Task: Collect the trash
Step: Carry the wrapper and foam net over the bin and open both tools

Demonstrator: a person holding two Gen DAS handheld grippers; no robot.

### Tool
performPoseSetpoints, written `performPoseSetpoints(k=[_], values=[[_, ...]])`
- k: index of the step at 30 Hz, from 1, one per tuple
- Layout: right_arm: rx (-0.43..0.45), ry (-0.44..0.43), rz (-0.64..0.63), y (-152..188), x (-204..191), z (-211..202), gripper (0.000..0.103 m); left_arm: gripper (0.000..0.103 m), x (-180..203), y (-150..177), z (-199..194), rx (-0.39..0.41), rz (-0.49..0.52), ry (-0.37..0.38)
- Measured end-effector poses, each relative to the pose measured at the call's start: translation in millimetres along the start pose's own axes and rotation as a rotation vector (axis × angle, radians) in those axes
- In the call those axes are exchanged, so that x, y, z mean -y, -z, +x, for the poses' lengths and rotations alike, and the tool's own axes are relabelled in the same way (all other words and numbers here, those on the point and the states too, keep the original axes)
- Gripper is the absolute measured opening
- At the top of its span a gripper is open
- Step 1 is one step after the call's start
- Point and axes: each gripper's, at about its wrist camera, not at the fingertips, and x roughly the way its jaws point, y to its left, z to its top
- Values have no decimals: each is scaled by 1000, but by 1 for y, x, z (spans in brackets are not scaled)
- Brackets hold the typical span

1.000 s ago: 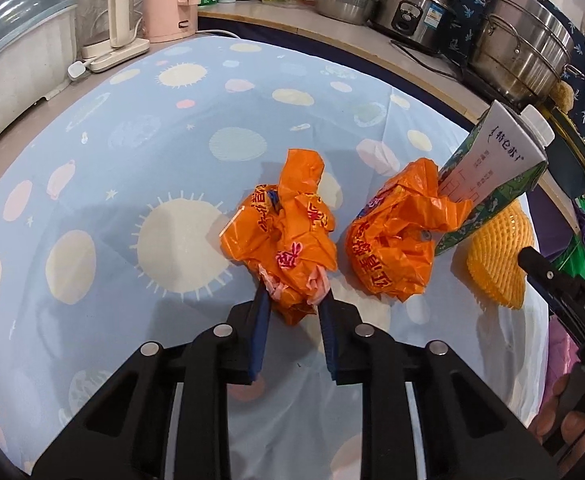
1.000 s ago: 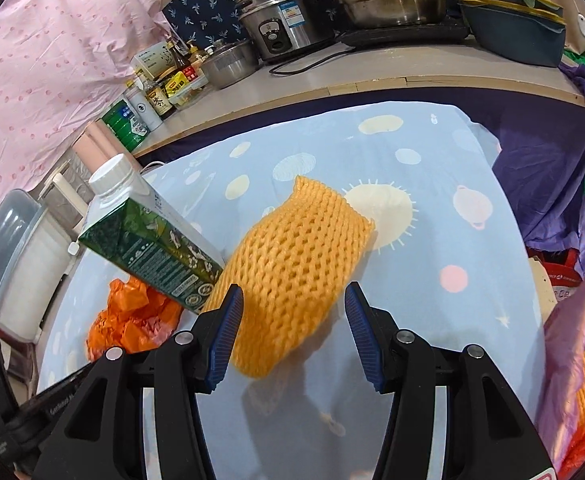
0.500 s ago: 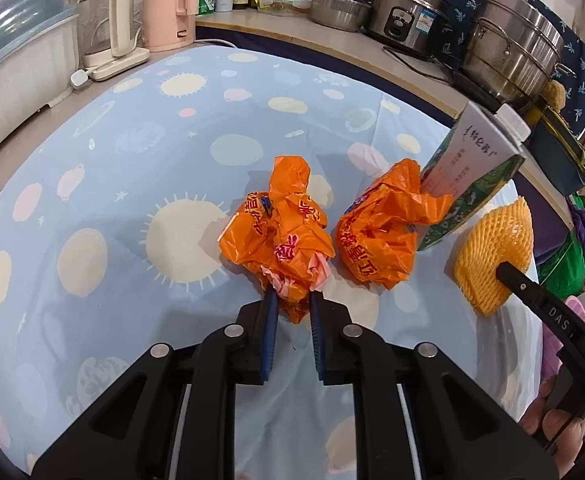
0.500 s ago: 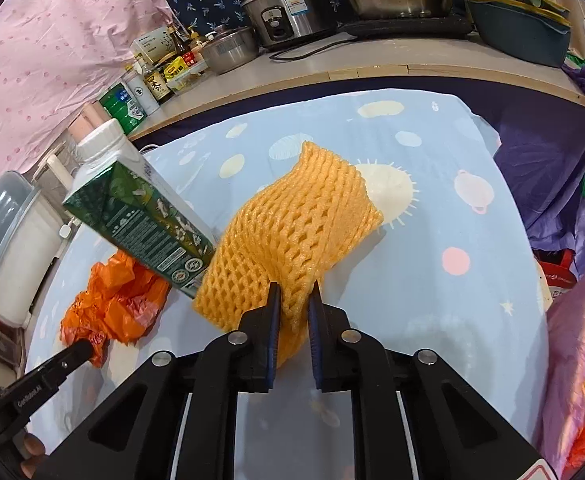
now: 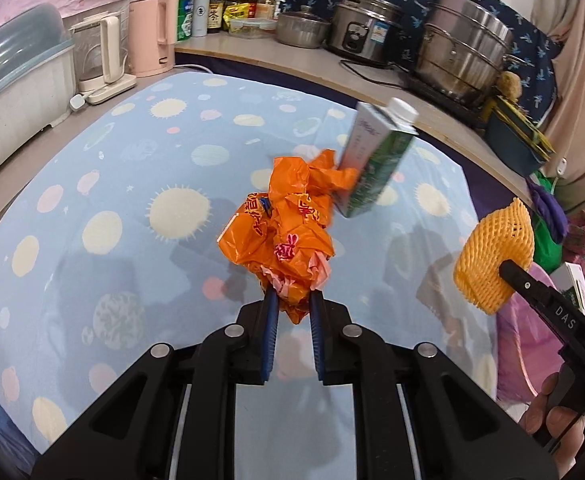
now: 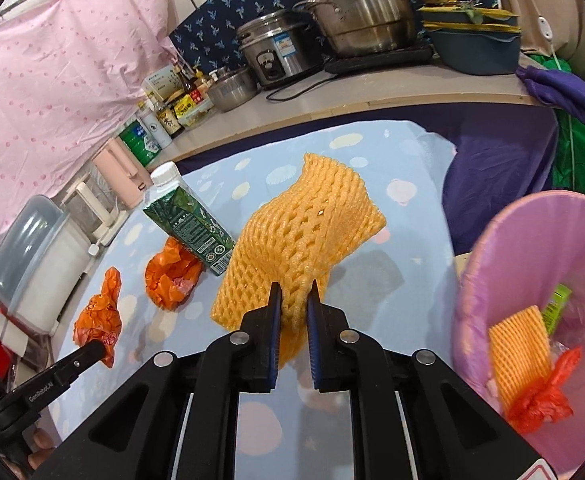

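A: Over the middle of the tabletop (image 5: 104, 184), what does my left tong have?

B: Left gripper (image 5: 292, 304) is pinching the lower tail of a crumpled orange plastic bag (image 5: 282, 236). The bag hangs above the cloth, clear of it, judging by the shadow beneath. I hold it by the tail so the bulk dangles free and drops cleanly.

A: And the right?

B: Right gripper (image 6: 293, 298) is pressed together on a fold of the yellow foam fruit net (image 6: 300, 240), lifted off the tabletop near its right edge. The net is springy, so the pinch takes a thin doubled fold rather than the whole width.

A: Where does it all go?

B: Pink-lined bin (image 6: 488, 240), just off the right edge, below tabletop height. It already holds another foam net, a red bag and a green scrap. My net hangs near its rim but not over the opening yet.

A: What stays on the table?

B: A second orange bag (image 6: 170, 276) lying crumpled, touching the foot of the green carton (image 6: 188, 224). The carton leans; I cannot tell what props it. Both sit toward the far right part of the tabletop.

A: Judgement?

B: Two items in hand, two left. Next, I think, swing right over the bin, then left follows.
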Motion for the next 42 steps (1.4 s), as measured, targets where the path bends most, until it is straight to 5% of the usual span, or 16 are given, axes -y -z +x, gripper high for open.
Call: performPoseSetpoints(k=[23,42], values=[[144,110,162,28,117,-140,11,14,177,67,-56,-10,305,225],[180,157,240,41,168,-170,12,14,256,85,-53,-9,436,273]])
